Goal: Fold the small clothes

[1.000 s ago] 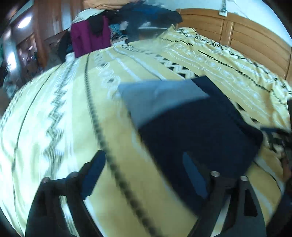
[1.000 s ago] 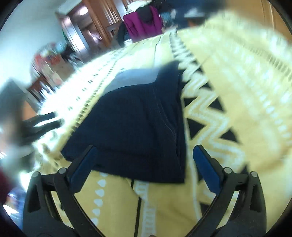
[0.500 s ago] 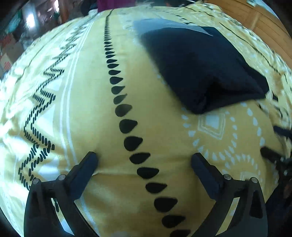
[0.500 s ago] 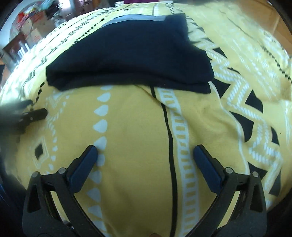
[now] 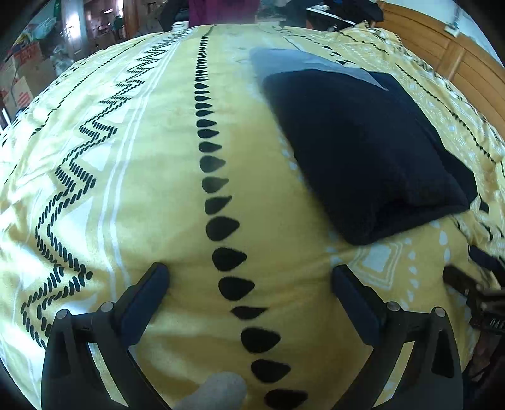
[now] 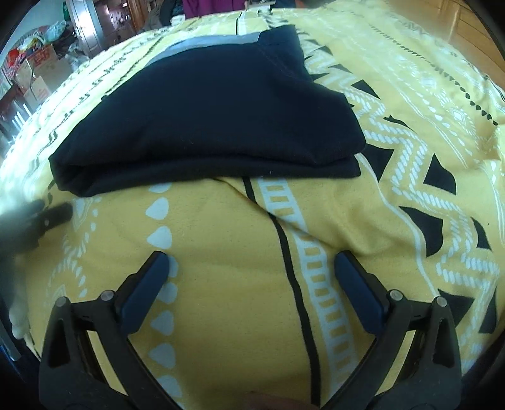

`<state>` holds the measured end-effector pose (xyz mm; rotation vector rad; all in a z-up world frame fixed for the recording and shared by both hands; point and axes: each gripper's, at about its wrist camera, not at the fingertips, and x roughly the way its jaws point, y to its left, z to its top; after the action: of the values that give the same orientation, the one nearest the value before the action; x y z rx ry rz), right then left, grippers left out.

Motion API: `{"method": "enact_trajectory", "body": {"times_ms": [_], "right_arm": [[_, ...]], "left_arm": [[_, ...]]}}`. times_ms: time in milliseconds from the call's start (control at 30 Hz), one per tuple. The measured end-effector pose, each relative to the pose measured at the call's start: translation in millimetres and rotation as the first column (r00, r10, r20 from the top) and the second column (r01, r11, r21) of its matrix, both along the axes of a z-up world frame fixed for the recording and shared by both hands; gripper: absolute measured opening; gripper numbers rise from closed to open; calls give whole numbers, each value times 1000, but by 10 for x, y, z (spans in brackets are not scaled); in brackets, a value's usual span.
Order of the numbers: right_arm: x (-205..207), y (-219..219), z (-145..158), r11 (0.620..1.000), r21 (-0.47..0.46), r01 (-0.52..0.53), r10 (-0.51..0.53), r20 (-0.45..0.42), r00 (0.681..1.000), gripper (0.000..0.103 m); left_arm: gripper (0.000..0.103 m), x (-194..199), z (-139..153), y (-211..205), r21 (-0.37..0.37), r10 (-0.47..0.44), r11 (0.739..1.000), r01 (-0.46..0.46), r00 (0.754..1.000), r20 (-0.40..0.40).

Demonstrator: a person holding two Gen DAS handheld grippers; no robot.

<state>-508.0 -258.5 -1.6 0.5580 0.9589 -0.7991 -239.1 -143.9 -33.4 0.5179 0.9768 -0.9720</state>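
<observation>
Folded dark garment [image 6: 205, 120] lies on yellow bedspread [image 6: 221, 268], twelve o'clock of right gripper [image 6: 251, 268]. Left gripper [image 5: 249, 280] and right: jaws wide apart, empty.

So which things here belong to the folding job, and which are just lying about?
Job:
- dark folded garment
- left gripper, open
- right gripper, open
- yellow patterned bedspread, the work surface

Lying about:
- cardboard boxes
- clothes pile
- wooden headboard
</observation>
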Motion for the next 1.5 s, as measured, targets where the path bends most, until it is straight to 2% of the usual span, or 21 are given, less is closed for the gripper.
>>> {"method": "enact_trajectory", "body": {"times_ms": [67, 133, 233, 333, 467, 533, 600, 700, 867, 1000, 1367, 1500], "right_arm": [[12, -32, 106, 1000, 14, 2, -1, -10, 1000, 103], [-33, -35, 317, 999, -29, 17, -16, 10, 1000, 103], [-113, -28, 835, 994, -110, 29, -22, 61, 998, 103], [-146, 22, 1371, 979, -197, 48, -28, 103, 994, 103], [-176, 145, 2149, 950, -303, 70, -15, 182, 983, 103], [-190, 238, 2455, 936, -344, 76, -5, 203, 979, 103], [-202, 290, 2644, 929, -362, 74, 5, 212, 977, 103], [-205, 389, 2846, 925, -371, 79, 1, 209, 978, 103], [-277, 556, 2988, 907, -409, 101, -10, 219, 976, 103], [-340, 595, 3009, 904, -412, 113, -21, 221, 975, 103], [-373, 636, 2986, 907, -408, 108, -20, 213, 977, 103], [-322, 568, 2851, 908, -410, 83, -5, 190, 982, 103]], "left_arm": [[103, 40, 45, -159, 7, 12, 1000, -12, 1000, -6], [103, 7, 176, -195, -4, 8, 1000, -8, 1000, 0], [103, -164, 598, -195, -64, -23, 998, 28, 997, 79], [103, -375, 1195, -150, -165, -36, 984, 64, 986, 165], [103, -618, 2091, -19, -337, -4, 938, 83, 974, 228], [103, -716, 2420, 57, -396, 21, 914, 84, 967, 254], [103, -825, 2757, 159, -447, 52, 890, 88, 955, 292], [103, -984, 3070, 231, -470, 73, 877, 100, 939, 336], [103, -1203, 3286, 364, -486, 78, 865, 126, 923, 377], [103, -1309, 3344, 442, -484, 69, 865, 131, 925, 374], [103, -1422, 3314, 485, -480, 60, 867, 136, 927, 370], [103, -1381, 3250, 474, -470, 51, 873, 135, 931, 362]]}}
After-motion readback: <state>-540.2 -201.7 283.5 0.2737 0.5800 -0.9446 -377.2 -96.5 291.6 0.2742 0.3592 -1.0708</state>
